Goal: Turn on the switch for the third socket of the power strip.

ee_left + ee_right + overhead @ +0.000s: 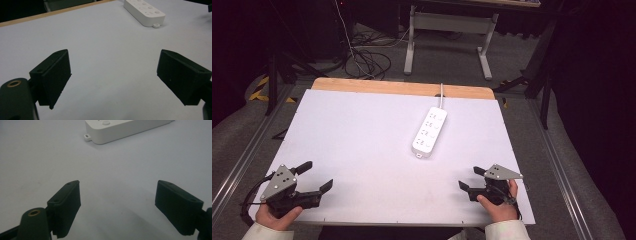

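I am holding my left hand-held gripper at the near left corner of the surface, its jaws standing wide apart with nothing between them. Through the left gripper view I am looking across a long stretch of bare white surface toward the power strip, which is sitting high and to the right, well apart from this left hand-held gripper.

Moving toward the middle, the power strip is lying flat on the surface, right of centre and toward the far edge. Its long axis is running from the near end, slightly to the left, up to the far end, slightly to the right, where its white cord is leaving over the far wooden edge. The near short end carries a small hanging tab.

At the near right corner I am holding my right hand-held gripper, also gaping wide and empty. In the right gripper view the power strip is lying ahead and a little to the left of this right hand-held gripper, with its tabbed near end turned toward me.

I am judging the right hand-held gripper to be the nearer of the two, so it is the better placed for a reach. A forward and slightly leftward move would bring it to the strip's near end, and closing across the narrow width rather than along the length looks like the workable grip.
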The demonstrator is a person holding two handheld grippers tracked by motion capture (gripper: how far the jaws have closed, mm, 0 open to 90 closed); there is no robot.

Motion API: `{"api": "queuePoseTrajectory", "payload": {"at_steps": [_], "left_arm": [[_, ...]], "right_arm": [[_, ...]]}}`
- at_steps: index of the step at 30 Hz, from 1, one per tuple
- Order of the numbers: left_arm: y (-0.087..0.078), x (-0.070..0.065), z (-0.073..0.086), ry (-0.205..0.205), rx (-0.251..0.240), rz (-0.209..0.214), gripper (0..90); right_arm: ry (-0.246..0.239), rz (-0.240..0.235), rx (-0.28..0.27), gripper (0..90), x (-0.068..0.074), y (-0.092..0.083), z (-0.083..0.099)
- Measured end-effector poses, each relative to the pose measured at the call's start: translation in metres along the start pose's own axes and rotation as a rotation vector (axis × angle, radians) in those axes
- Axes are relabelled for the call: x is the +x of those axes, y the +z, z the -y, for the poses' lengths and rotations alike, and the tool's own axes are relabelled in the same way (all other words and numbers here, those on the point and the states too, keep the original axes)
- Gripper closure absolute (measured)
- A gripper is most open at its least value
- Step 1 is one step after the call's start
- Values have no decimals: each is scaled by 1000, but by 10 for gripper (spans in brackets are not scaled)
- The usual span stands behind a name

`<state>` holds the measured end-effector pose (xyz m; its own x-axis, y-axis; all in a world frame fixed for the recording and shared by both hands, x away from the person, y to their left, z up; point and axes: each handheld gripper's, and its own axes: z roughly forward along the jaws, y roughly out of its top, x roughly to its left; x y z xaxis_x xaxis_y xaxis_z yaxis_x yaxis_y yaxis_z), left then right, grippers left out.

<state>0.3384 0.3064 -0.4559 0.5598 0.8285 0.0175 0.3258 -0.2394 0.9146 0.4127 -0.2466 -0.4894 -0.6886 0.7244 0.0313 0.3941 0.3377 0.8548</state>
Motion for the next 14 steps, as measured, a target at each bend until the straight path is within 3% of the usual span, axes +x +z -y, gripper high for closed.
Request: {"api": "queuePoseTrajectory", "payload": {"at_steps": [9, 14], "left_arm": [[0, 1, 1, -5, -15, -8, 123], [1, 0, 1, 29, -12, -27, 123]], "right_arm": [[-1, 2, -6, 223, 0, -1, 0], [7, 27, -2, 234, -1, -2, 0]]}}
